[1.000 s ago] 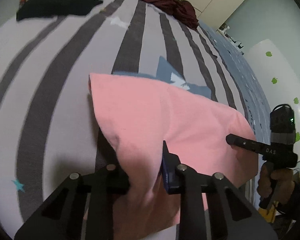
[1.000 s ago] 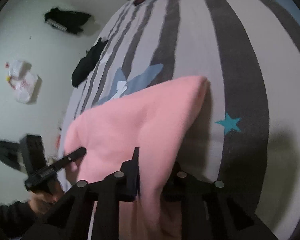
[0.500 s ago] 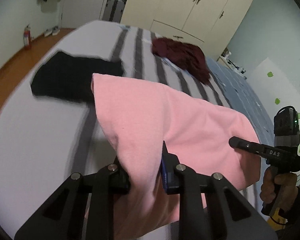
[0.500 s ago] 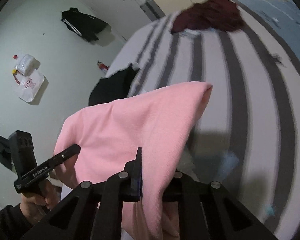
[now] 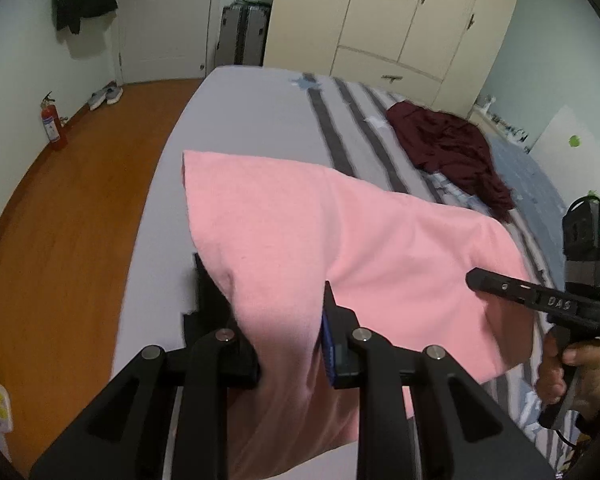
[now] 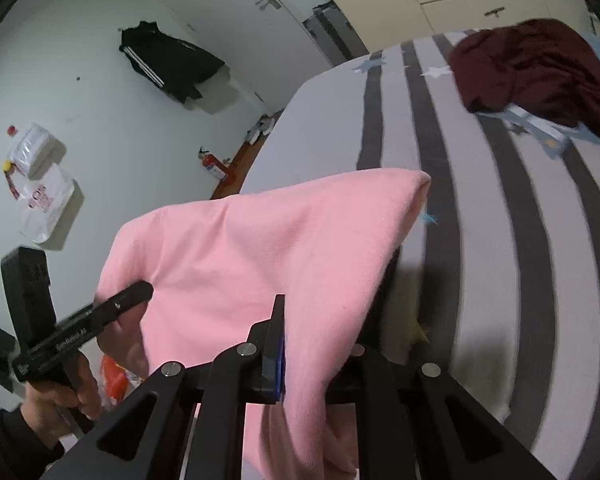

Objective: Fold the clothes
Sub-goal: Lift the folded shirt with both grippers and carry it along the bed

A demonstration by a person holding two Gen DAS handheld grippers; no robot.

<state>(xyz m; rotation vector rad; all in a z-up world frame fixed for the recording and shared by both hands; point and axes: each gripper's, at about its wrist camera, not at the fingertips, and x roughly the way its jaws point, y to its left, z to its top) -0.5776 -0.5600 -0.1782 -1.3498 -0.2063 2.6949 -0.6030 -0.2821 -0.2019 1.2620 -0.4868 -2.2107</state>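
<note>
- Pink garment (image 5: pixel 340 240), soft, smooth, folded over, stretched in the air between both tools above the striped bed (image 5: pixel 260 120).
- Left gripper (image 5: pixel 284 320) clamped on its near edge at 6 o'clock, angled downward.
- Right gripper (image 6: pixel 320 344) clamped on the other edge, also tilted down; seen at 3 o'clock from the left.
- Dark red clothing (image 5: pixel 452 148) heaped at 2 o'clock.

A bed (image 5: pixel 240 128) with grey stripes fills the room. Cream wardrobes (image 5: pixel 400 20) stand behind it, a white door (image 5: pixel 168 20) left, over an orange wooden floor (image 5: pixel 80 184).
</note>
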